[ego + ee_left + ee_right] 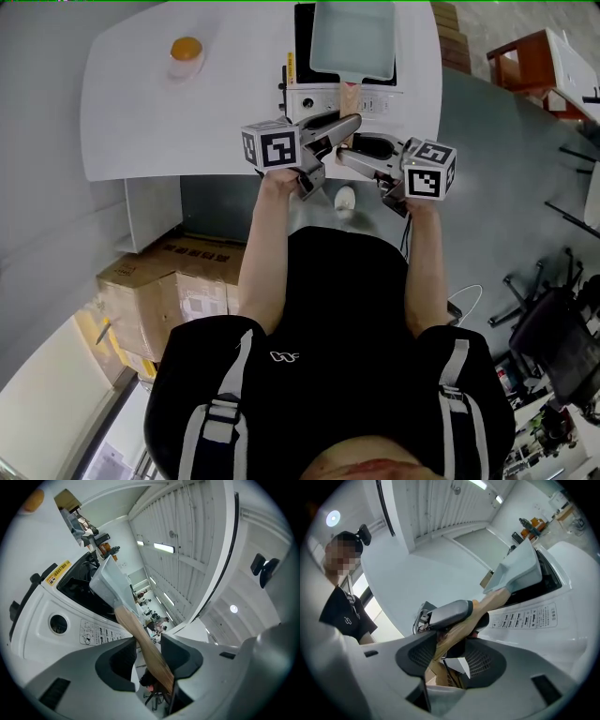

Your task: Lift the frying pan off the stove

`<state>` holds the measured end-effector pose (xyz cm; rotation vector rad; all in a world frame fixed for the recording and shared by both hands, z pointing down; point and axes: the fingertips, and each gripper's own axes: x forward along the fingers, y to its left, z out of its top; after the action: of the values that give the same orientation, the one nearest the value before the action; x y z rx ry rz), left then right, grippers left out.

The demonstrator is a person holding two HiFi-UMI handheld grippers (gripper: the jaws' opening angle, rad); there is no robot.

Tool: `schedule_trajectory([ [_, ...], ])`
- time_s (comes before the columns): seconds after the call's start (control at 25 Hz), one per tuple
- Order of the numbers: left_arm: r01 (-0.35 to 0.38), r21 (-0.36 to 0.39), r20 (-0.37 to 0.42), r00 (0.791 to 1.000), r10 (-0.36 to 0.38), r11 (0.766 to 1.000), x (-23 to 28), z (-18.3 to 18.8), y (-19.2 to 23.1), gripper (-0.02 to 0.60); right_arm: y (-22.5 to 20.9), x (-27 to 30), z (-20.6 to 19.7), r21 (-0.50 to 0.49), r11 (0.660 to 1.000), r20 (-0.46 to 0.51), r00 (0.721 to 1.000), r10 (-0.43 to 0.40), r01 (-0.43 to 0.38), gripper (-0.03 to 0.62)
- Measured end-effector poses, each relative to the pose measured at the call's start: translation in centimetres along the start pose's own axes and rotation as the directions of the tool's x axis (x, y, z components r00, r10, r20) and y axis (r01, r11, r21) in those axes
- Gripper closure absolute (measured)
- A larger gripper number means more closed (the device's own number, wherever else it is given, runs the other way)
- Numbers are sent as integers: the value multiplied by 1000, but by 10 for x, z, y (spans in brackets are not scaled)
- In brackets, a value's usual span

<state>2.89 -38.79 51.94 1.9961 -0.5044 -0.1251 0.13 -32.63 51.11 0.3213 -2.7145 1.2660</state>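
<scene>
I see a grey floor around the white tabletop. Cardboard boxes stand on the floor by its near left edge. Dark office chairs are at the right, and red-brown wooden furniture is further back. Long ceiling lamps are lit.

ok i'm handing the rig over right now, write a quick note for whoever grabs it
Left gripper: shut on the wooden handle.
Right gripper: jaws around the handle's end, just behind the left one; can't tell if it is squeezing.
Pan: tipped, seemingly raised above the stove on the white table.
Done: handle taken, lift apparently started.
Left: bring the pan clear of the stove, probably levelling it.
</scene>
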Motion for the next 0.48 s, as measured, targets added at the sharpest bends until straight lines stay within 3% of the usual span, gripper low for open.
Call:
schedule_trajectory([
  [0.48, 44, 16, 83, 996, -45, 999, -3, 0, -28, 414, 22, -14, 3, -89, 996, -28, 1000, 2, -4, 398],
])
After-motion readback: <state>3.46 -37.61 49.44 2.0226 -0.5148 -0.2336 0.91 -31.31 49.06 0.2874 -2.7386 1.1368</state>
